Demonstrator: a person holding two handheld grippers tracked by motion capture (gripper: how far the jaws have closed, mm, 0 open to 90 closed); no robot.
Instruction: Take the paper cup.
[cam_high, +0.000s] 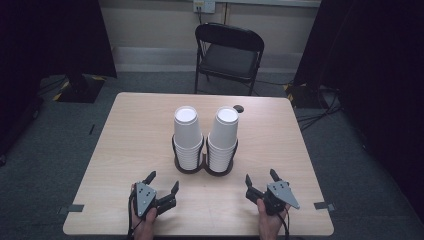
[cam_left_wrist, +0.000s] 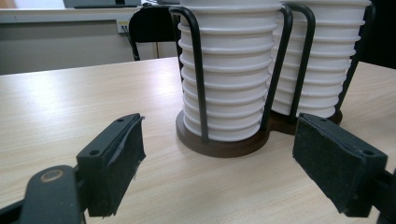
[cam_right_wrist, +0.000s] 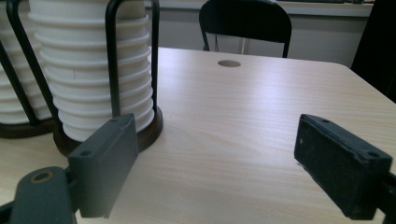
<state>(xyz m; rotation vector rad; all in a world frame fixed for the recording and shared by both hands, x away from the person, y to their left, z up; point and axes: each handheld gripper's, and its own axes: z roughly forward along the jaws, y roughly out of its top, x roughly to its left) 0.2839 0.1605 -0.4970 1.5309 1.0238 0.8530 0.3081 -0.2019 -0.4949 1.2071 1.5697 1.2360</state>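
Two stacks of white paper cups stand upside down in a dark two-ring wire holder (cam_high: 205, 167) at the table's middle: the left stack (cam_high: 187, 132) and the right stack (cam_high: 223, 135). My left gripper (cam_high: 162, 182) rests near the front edge, left of the holder, open with nothing between its jaws. In the left gripper view the nearer stack (cam_left_wrist: 226, 74) stands just ahead of the open pads (cam_left_wrist: 116, 163). My right gripper (cam_high: 261, 178) sits front right, open and empty too. The right gripper view has the cup stack (cam_right_wrist: 88, 65) at the upper left, beyond the pads (cam_right_wrist: 343, 168).
The light wooden table (cam_high: 135, 135) has a small round hole (cam_high: 239, 108) near its far edge. A black folding chair (cam_high: 227, 55) stands behind the table. Black curtains hang at both sides, and cables lie on the grey floor.
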